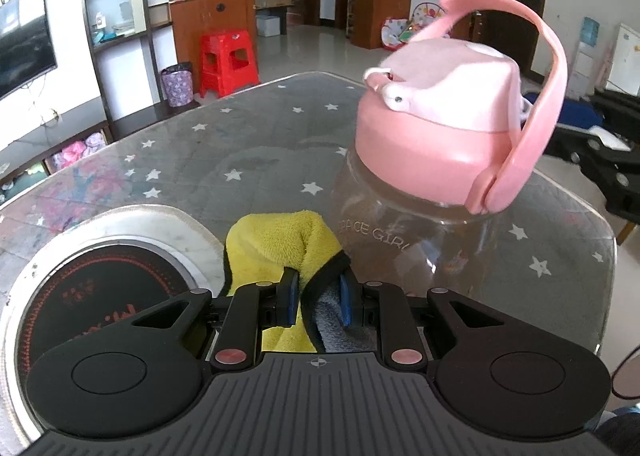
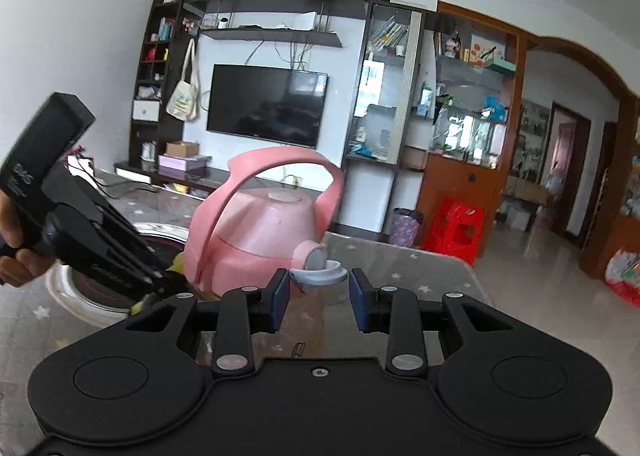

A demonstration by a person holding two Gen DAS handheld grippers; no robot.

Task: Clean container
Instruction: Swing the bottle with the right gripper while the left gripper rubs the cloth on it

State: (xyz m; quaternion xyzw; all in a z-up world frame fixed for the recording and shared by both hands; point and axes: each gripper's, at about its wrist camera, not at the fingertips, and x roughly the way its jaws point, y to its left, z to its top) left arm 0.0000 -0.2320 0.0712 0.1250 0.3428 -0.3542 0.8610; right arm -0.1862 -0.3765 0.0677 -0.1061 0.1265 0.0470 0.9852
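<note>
My left gripper (image 1: 318, 296) is clamped on a folded yellow microfibre cloth (image 1: 280, 244) with a grey backing, the cloth bunched up between the blue pads and poking forward past the fingertips. The thing to be cleaned, a clear plastic water bottle (image 1: 420, 240) with a pink lid (image 1: 432, 127) and a pink carry handle (image 1: 532, 95), stands upright on the star-patterned surface (image 1: 200, 159), just ahead and to the right of that cloth. Its long axis is vertical, and the cloth sits level with the clear shoulder below the lid, near it; I cannot tell whether cloth and wall are touching.

My right gripper (image 2: 318, 298) comes at the bottle from the other side, jaws spread apart and holding nothing. From that wrist view the pale spout cap (image 2: 318, 270) lies right between and just beyond the fingertips, with the bottle's clear body below them.

So the left side is the nearer one for wiping, and the right is placed to steady the neck. I judge the coming move turns on swinging the cloth rightward against the clear wall while the right jaws brace the top. My left hand (image 2: 16, 240) holds its tool tilted downward toward the bottle's base. A round induction hob (image 1: 104, 296) sits in the surface to the left of the cloth.
</note>
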